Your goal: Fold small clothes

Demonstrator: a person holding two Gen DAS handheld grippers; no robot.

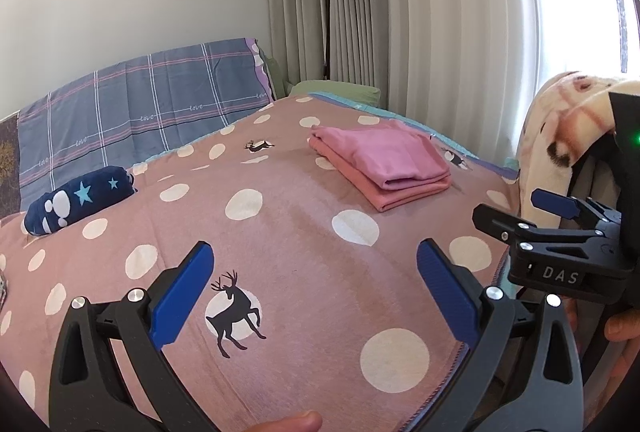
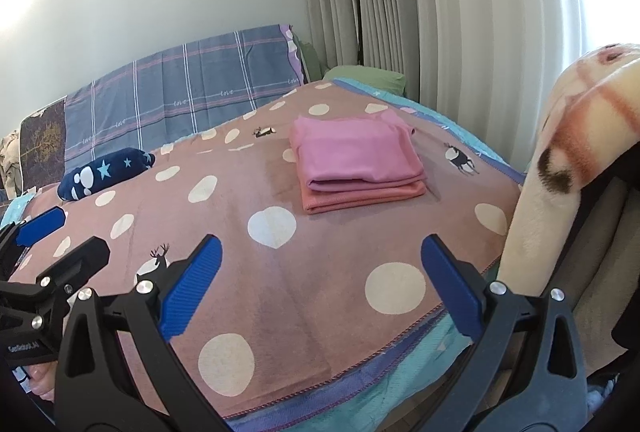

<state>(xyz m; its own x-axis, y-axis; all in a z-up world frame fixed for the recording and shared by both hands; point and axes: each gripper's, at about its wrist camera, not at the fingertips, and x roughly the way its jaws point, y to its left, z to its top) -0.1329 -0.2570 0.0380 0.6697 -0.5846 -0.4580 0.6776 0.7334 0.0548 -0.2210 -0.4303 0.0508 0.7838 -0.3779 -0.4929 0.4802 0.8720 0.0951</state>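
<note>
Two folded clothes (image 2: 360,163) are lying stacked on the far side of the bed (image 2: 320,292). Both grippers, left gripper (image 1: 316,292) and right gripper (image 2: 320,284), are hovering with jaws spread, holding nothing. The soft, light cloth is probably easiest to pinch at an edge.

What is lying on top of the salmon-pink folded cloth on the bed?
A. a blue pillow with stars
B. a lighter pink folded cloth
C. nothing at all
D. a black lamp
B: a lighter pink folded cloth lies stacked on the salmon-pink folded cloth on the dotted blanket, apart from both open grippers.
</note>
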